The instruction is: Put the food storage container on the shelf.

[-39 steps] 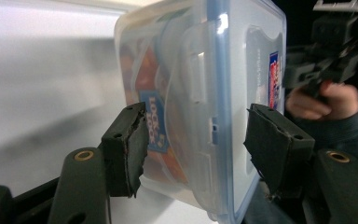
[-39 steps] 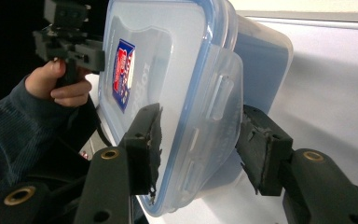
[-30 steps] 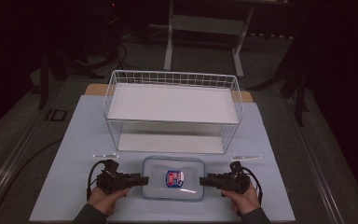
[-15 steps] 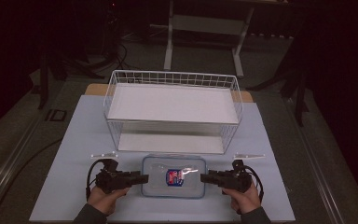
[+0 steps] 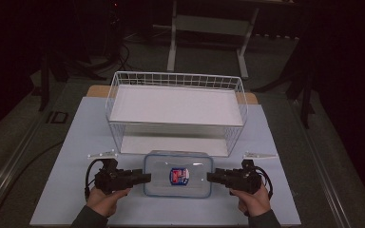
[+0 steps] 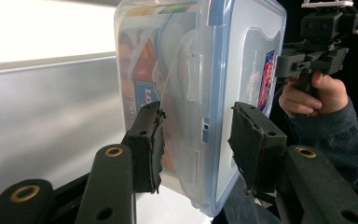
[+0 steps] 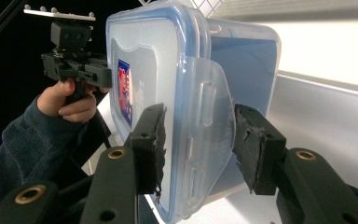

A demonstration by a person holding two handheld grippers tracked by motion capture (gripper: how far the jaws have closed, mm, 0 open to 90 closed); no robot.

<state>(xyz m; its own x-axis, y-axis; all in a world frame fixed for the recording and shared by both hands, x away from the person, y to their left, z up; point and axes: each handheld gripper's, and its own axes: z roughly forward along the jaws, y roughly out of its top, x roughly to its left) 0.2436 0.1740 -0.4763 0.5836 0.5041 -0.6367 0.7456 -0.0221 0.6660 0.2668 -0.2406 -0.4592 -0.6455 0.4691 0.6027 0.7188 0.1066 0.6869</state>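
A clear plastic container (image 5: 178, 175) with a blue-rimmed lid and a red-and-blue sticker sits between my two grippers, just in front of the wire basket (image 5: 176, 76). My left gripper (image 5: 146, 177) is shut on the container's left end and my right gripper (image 5: 210, 176) on its right end. In the left gripper view the jaws of my left gripper (image 6: 196, 121) clamp the container (image 6: 242, 51) across its side latch, one pad on the lid and one on the base. My right gripper (image 7: 198, 130) pinches the container (image 7: 154, 56) the same way at the opposite latch.
The white wire basket with a white floor stands at the middle of the pale mat (image 5: 76, 142). Two small white brackets (image 5: 102, 154) (image 5: 259, 155) lie left and right of the basket's front. Dark floor, cables and a stand's legs (image 5: 209, 23) surround the table.
The container has risen a little and shifted slightly toward the basket. Both grippers have stayed on its ends.
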